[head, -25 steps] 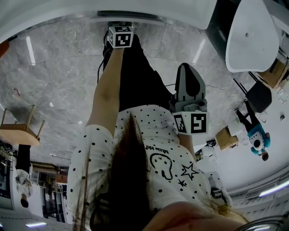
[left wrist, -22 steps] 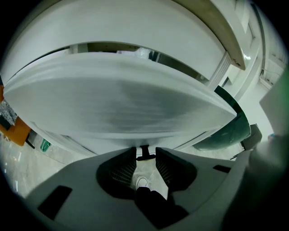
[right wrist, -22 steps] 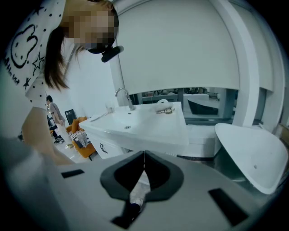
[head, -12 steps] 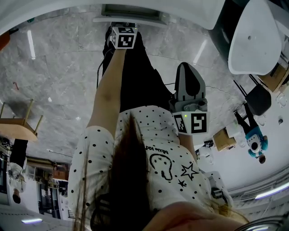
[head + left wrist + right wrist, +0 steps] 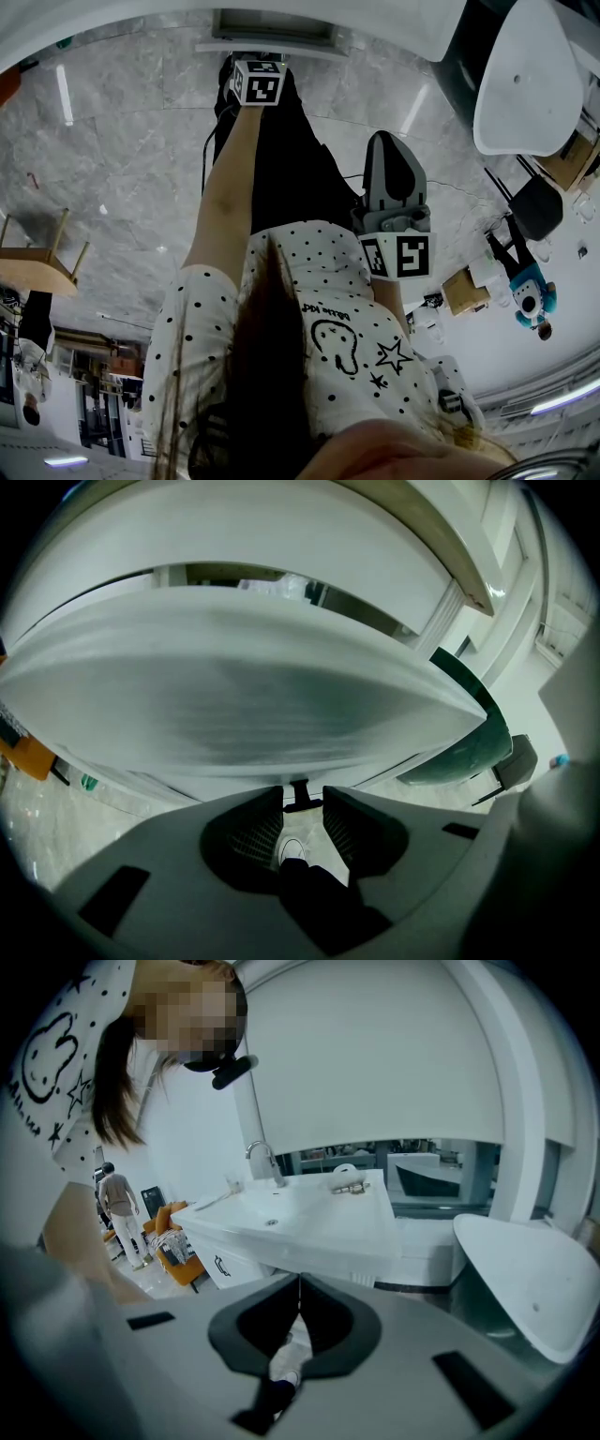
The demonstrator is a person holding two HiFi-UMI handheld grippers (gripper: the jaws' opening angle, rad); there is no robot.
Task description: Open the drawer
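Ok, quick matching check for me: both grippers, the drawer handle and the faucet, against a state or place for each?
1. left gripper
2. right gripper
3. black drawer handle
4. faucet

A. shut
B. on the white basin
C. open
D. just ahead of the open gripper

Pairs: 1-C, 2-A, 3-D, 4-B

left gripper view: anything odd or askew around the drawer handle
Nothing stands out. The white drawer front looks intact, and its small black handle sits straight between the left tongs, which stand apart.
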